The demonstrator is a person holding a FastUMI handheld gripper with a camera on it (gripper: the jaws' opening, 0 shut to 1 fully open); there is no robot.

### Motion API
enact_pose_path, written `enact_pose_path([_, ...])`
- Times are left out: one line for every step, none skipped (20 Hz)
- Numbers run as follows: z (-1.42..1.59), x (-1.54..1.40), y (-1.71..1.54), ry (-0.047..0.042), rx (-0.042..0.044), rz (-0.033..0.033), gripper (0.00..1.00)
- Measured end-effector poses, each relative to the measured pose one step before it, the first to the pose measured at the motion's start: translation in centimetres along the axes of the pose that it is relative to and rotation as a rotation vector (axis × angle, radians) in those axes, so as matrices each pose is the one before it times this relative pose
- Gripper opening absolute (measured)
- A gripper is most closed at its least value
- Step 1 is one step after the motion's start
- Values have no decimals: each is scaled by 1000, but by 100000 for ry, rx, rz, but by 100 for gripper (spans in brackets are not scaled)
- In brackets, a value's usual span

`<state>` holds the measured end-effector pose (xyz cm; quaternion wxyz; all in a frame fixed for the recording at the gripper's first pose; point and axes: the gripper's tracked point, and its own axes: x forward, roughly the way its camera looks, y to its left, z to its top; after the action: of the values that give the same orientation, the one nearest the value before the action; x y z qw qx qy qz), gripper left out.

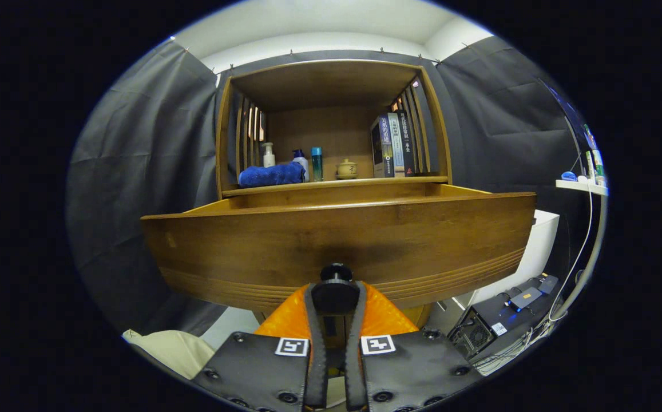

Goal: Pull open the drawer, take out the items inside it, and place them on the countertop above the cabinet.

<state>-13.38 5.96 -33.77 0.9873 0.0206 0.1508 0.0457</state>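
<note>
Gripper (335, 297) clenched on the knob (336, 272) of the drawer (339, 243), which stands pulled out below the countertop (336, 183).

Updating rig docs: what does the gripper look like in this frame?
Gripper: two flat matte plates with round bolt heads, each bearing a black-on-white square fiducial marker, with narrow strips lining the inner edges. Jaws clamp the drawer knob.
</note>
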Motion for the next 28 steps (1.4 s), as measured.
enact_pose_path([146, -144, 138, -716, 1299, 37, 20])
enact_pose_path([-32, -155, 16, 627, 103, 464, 20])
enact_pose_path([-96, -221, -24, -95, 14, 115, 20])
enact_pose_path([-231, -385, 100, 107, -225, 353, 20])
enact_pose_path([-134, -256, 56, 127, -461, 138, 20])
enact_pose_path([-143, -271, 93, 695, -784, 351, 20])
enact_pose_path([-103, -286, 45, -103, -821, 102, 20])
enact_pose_path([-193, -454, -89, 1025, -737, -123, 20])
enact_pose_path([-310, -440, 86, 495, -86, 391, 20])
enact_pose_path([-203, -491, 198, 1026, 162, 325, 20])
enact_pose_path([-224, -346, 100, 554, 512, 435, 20])
enact_pose_path([-49, -255, 182, 272, -729, 5, 20])
enact_pose_path([-149, -62, -94, 1016, -1111, -464, 20])
enact_pose_path([239, -4, -5, -642, -1283, -388, 25])
enact_pose_path([-239, 174, -26, 348, -1450, -305, 30])
enact_pose_path([82, -149, -30, -47, -1046, -93, 35])
enact_pose_path([213, -32, -239, -55, -900, -1066, 40])
enact_pose_path([173, -169, -494, -908, -71, -1920, 46])
enact_pose_path([401, -165, -195, -611, 932, -793, 52])
enact_pose_path([147, 7, 128, -5, 1282, -447, 61])
enact_pose_path([244, 19, 48, 64, 957, 380, 71])
enact_pose_path([503, -248, 56, 48, 669, 417, 80])
enact_pose_path([671, -120, -44, -330, 460, 180, 83])
enact_pose_path([865, -298, -135, -907, 491, 24, 86])
enact_pose_path([1138, -220, -135, -1424, 527, -75, 89])
enact_pose_path([1550, -288, -46, -1980, 363, -125, 91])
enact_pose_path([1431, -89, -13, -1660, -44, -373, 93])
enact_pose_path([1175, -4, 42, -1146, -545, -129, 95])
